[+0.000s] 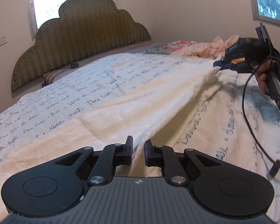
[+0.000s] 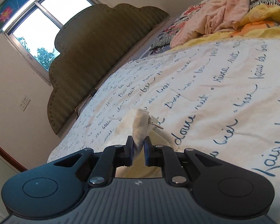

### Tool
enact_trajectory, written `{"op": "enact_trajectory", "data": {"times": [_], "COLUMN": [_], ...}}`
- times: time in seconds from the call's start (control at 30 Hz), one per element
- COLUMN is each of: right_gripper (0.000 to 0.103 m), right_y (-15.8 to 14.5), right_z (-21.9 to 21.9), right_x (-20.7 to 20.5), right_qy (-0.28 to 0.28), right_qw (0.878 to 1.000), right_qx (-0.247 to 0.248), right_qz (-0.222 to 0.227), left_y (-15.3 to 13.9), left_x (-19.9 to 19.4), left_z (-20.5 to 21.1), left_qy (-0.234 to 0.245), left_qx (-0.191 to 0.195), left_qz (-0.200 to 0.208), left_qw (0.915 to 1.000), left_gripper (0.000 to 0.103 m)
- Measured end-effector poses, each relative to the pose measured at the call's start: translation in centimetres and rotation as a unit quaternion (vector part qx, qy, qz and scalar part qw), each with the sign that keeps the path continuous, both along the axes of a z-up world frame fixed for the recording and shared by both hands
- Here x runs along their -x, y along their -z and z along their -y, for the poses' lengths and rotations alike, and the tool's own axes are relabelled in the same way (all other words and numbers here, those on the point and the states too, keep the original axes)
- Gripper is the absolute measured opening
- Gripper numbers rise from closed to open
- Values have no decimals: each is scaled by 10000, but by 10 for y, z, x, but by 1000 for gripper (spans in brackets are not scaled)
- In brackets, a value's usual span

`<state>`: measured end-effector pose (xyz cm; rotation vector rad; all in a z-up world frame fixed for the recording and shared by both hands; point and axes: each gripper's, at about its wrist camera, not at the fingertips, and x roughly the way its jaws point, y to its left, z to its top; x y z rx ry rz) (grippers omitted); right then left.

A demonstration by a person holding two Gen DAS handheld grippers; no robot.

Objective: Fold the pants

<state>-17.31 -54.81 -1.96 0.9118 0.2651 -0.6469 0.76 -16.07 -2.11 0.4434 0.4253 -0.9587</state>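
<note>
The pants (image 1: 140,100) are cream-white and fluffy. They are stretched between both grippers above a bed. My left gripper (image 1: 138,152) is shut on one end of the pants, with the cloth pinched between its fingers. My right gripper (image 1: 219,63) shows at the far right of the left wrist view, shut on the other end and held up off the bed. In the right wrist view my right gripper (image 2: 138,152) clamps a bunched end of the pants (image 2: 140,127), which has a small tag or zip pull beside it.
The bed is covered by a white sheet with blue handwriting (image 1: 65,97) (image 2: 224,93). A green scalloped headboard (image 1: 80,37) stands at the back. Crumpled pink and yellow bedding (image 1: 201,48) (image 2: 233,15) lies at the far end. A black cable (image 1: 252,123) hangs from the right gripper.
</note>
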Motion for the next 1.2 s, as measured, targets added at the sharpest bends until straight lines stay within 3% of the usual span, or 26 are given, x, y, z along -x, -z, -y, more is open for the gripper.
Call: {"op": "enact_trajectory", "data": {"times": [0.13, 0.23, 0.37, 0.47, 0.5, 0.57, 0.63, 0.73, 0.87, 0.97, 1.07, 1.13, 1.2], "right_gripper": [12, 13, 18, 20, 21, 21, 24, 25, 24, 25, 26, 30, 44], "right_y": [14, 20, 16, -10, -20, -35, -39, -23, 8, 0, -15, -18, -15], "right_z": [2, 5, 8, -8, -15, -23, -26, -29, -13, -12, -32, -42, -46], "right_x": [5, -3, 7, 21, 20, 2, -34, -86, -124, -116, -107, -111, -117], "right_qy": [94, -46, 133, 944, 978, 387, -578, -1380, -1317, -978, -1158, -1372, -1497], "right_qw": [9998, 9991, 9984, 9906, 9873, 9857, 9821, 9705, 9632, 9739, 9723, 9684, 9642], "right_qx": [-185, -200, -351, 564, 923, 1352, 1374, 1253, 1086, 999, 1248, 1307, 1347], "right_qz": [-71, -361, -426, -818, -850, -933, -1148, -1527, -2075, -1789, -1604, -1621, -1723], "left_y": [17, 24, 17, 3, -3, -13, -19, -17, -6, -4, -2, 0, 3], "left_x": [8, 11, 11, 14, 13, 10, 2, -19, -46, -55, -62, -64, -65], "left_z": [5, 6, 1, -3, -4, -1, 4, 17, 25, 19, 17, 18, 20], "left_qy": [141, 216, 191, 267, 292, 230, -48, -621, -1321, -1632, -1822, -1915, -2035], "left_qx": [-324, -523, -473, -284, -166, 76, 262, 136, -131, -123, -128, -147, -169], "left_qz": [48, 154, 35, -155, -187, -222, -214, -229, -527, -548, -633, -696, -703], "left_qw": [9994, 9983, 9987, 9991, 9993, 9995, 9994, 9977, 9898, 9850, 9811, 9789, 9764], "left_gripper": [15, 16, 29, 48, 52, 68, 76, 77, 76, 77, 77, 77, 77]}}
